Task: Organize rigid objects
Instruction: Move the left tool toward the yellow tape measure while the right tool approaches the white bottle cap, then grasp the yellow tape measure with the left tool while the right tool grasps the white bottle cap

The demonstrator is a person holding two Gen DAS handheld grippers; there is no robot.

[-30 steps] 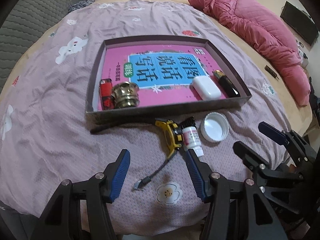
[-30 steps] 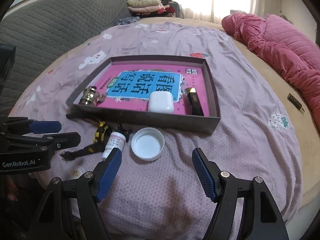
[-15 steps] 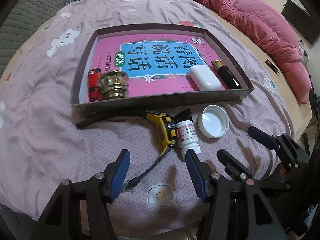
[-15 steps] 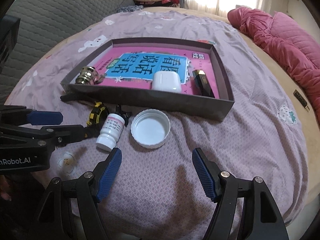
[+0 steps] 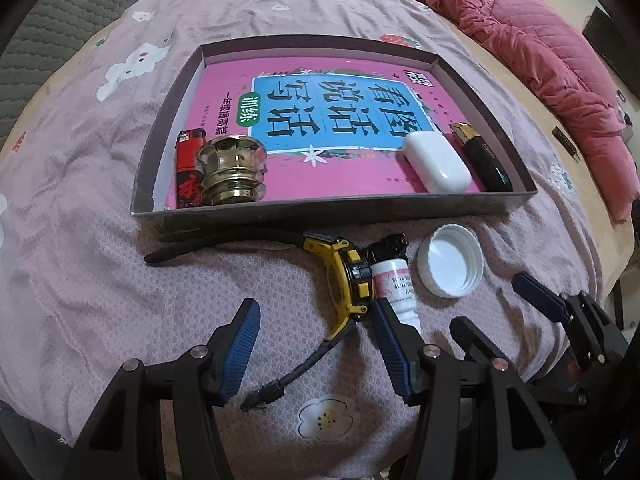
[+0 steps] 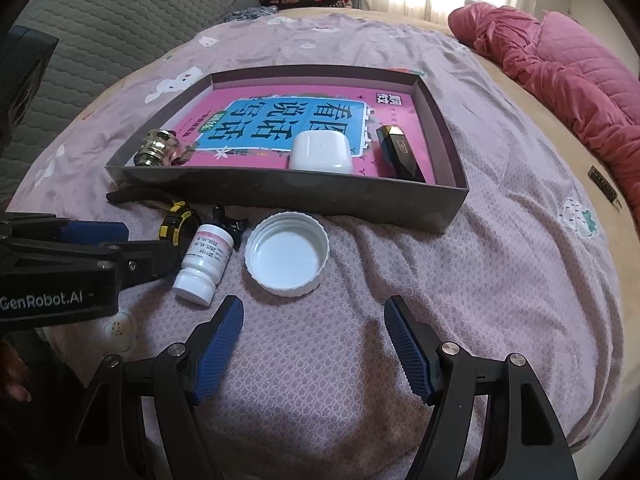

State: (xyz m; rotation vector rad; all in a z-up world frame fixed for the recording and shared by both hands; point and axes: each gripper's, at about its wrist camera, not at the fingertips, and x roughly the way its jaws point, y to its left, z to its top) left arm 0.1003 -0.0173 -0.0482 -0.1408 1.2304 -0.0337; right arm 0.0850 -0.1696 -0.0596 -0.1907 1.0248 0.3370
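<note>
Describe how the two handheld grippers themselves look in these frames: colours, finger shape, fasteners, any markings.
Both the left gripper and the right gripper are matte black frames of angular linkage arms joined by silver round-head bolts. Each ends in two tapered fingers faced with blue ribbed pads. Seen from the right wrist, the left gripper's body carries white "GenRobot.AI" lettering. No cables or sleeves can be made out.

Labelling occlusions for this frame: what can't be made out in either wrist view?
- red lighter: partly behind the brass knob in the left view; fully hidden by the knob and the tray wall in the right view.
- small white bottle: label print too small to read in either view.
- black clip: mostly behind the bottle.
- yellow watch: largely covered by the left gripper in the right view.
</note>
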